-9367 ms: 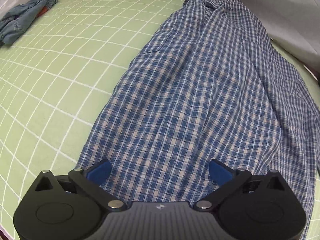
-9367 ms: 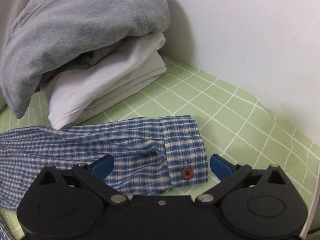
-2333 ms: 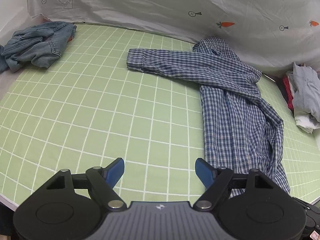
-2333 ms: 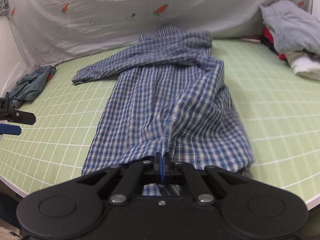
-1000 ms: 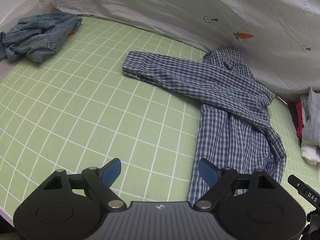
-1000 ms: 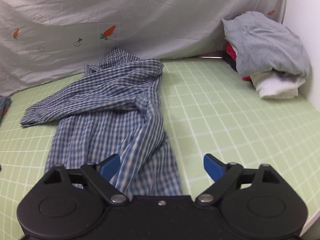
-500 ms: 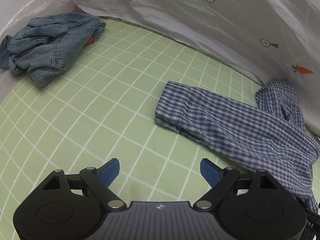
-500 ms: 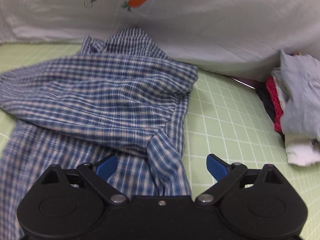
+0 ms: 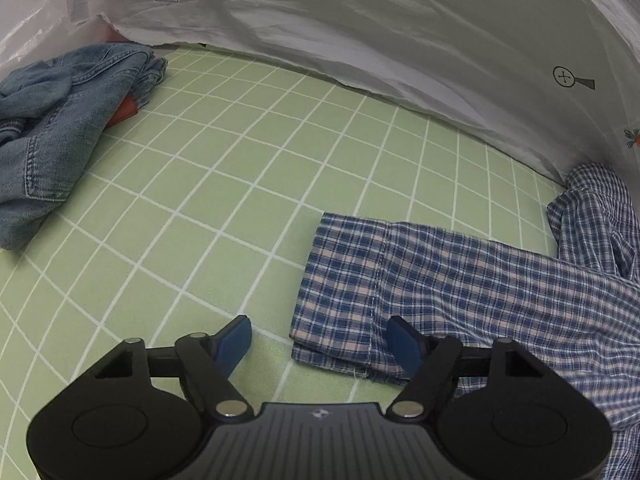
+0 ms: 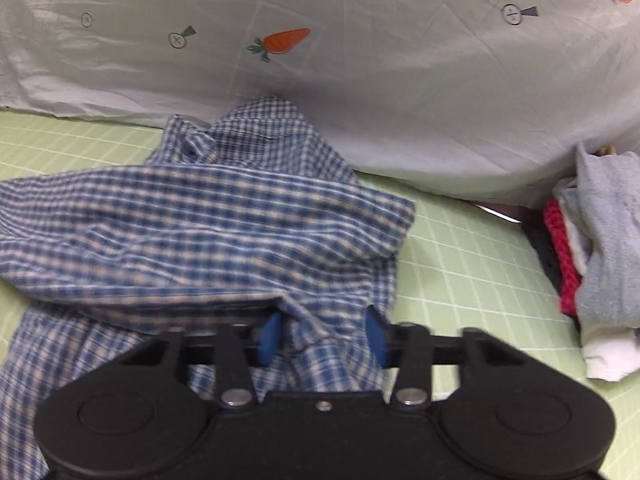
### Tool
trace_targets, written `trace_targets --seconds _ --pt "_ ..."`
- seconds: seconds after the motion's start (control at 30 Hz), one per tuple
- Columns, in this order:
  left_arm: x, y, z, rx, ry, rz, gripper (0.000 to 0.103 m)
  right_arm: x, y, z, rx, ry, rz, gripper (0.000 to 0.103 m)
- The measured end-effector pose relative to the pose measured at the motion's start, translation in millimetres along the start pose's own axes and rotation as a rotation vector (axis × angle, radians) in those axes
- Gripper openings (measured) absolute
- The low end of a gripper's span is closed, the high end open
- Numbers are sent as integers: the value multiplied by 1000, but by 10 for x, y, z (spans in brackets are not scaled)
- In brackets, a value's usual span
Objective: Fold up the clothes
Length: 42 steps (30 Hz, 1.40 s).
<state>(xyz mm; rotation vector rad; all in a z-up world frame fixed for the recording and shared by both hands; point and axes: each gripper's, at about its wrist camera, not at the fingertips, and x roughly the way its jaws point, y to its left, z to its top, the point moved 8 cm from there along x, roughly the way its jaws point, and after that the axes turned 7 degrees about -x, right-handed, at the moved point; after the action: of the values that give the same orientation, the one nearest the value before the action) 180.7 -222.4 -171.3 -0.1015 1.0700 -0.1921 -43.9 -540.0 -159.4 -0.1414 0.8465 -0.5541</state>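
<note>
A: How far along is the folding?

B: Barely under way. The blue plaid shirt [image 10: 224, 232] is lying rumpled on the green grid worktop [image 9: 240, 184], one sleeve [image 9: 460, 280] stretched out sideways, nothing squared up yet.

A: And the hands?

B: The left hand-held gripper [image 9: 320, 340] is tilting steeply down, its jaws closing around the sleeve cuff [image 9: 344, 276] without pressing it. The right hand-held gripper [image 10: 322, 334] is angling down at the shirt's shoulder, closing on a bunched ridge of cloth.

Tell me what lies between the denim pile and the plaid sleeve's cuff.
Only bare green grid mat: in the left wrist view nothing lies between the denim pile and the cuff. The left gripper, closing, straddles the cuff's edge.
</note>
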Motion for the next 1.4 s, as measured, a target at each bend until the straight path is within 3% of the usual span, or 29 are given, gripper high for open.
trace_targets --seconds 0.13,0.17,0.23,0.43,0.5,0.57,0.6,0.63,0.7,0.97,1.3,1.37,1.4 --pt "-24 -33 19 18 -34 -24 26 12 34 59 33 -12 46 11" --pt "-32 -36 28 7 -36 -41 18 -2 26 82 41 -20 49 8" --pt "-79 -28 69 -19 -52 -67 12 -44 -1 149 59 -44 54 7" --pt "-460 54 361 -23 -183 -68 12 -195 -30 430 90 -128 93 7" --pt "-370 139 335 -54 -152 -65 12 -85 51 399 95 -95 130 11" --pt "-274 225 286 -96 -114 -63 12 76 114 290 146 -7 197 32" --pt "-243 257 254 -112 -102 -63 12 91 107 255 192 11 226 36" --pt "-225 266 234 -111 -96 -62 12 61 82 240 221 9 245 38" --pt "-203 274 186 -93 -95 -55 12 -51 -21 236 237 -10 219 55" --pt "-112 301 151 -106 -70 -58 13 -216 -556 192 377 -54 145 79" --pt "-61 319 122 -111 -55 -56 14 746 -906 587 634 -8 206 77" --pt "-50 318 117 -113 -54 -57 14 945 -930 647 681 18 213 66" --pt "-44 318 119 -113 -55 -58 14 1047 -921 642 697 52 223 47"
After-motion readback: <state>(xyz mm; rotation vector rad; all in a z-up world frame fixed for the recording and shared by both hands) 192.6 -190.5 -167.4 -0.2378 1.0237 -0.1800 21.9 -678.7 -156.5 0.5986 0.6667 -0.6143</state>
